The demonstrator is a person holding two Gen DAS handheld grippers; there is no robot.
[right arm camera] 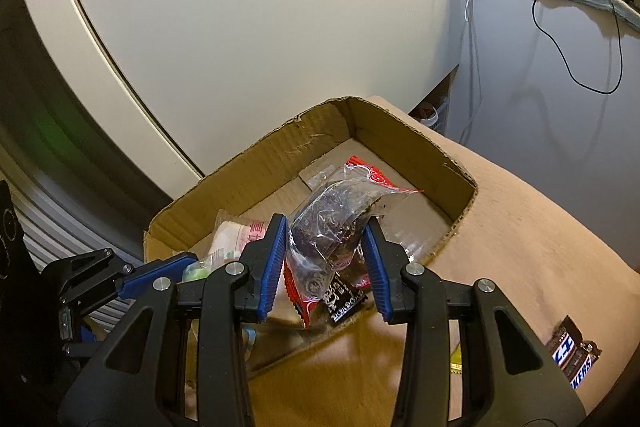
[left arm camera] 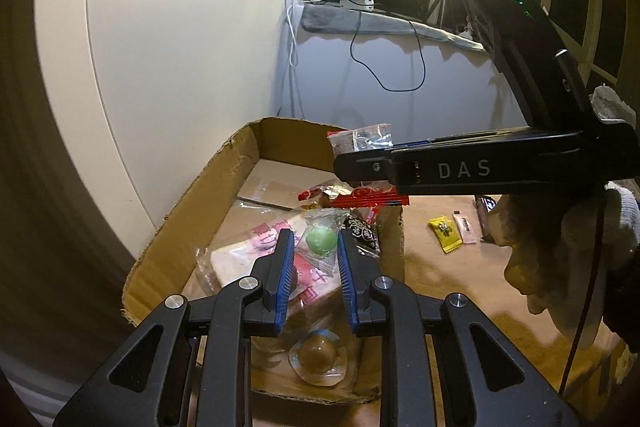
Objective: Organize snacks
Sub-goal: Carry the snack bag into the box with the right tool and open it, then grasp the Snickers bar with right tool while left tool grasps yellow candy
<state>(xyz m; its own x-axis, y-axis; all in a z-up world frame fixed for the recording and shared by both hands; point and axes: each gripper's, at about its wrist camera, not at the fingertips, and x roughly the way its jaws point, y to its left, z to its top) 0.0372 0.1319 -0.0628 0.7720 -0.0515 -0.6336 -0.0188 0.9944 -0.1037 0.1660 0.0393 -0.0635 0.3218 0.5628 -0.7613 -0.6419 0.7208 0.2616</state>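
Right gripper (right arm camera: 326, 259) pinches a crinkly clear snack packet (right arm camera: 334, 211) above the cardboard box (right arm camera: 400, 131). Left gripper (left arm camera: 312, 259), at nine o'clock, pinches a green candy's wrapper (left arm camera: 320, 241). Both seem light, slippery; grip wrapper edges.

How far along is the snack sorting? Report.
Done: several packets lie in the cardboard box. In hand: the left gripper holds a green candy; the right gripper holds a clear-and-red packet over the box. Left: a yellow candy and Snickers bars outside.
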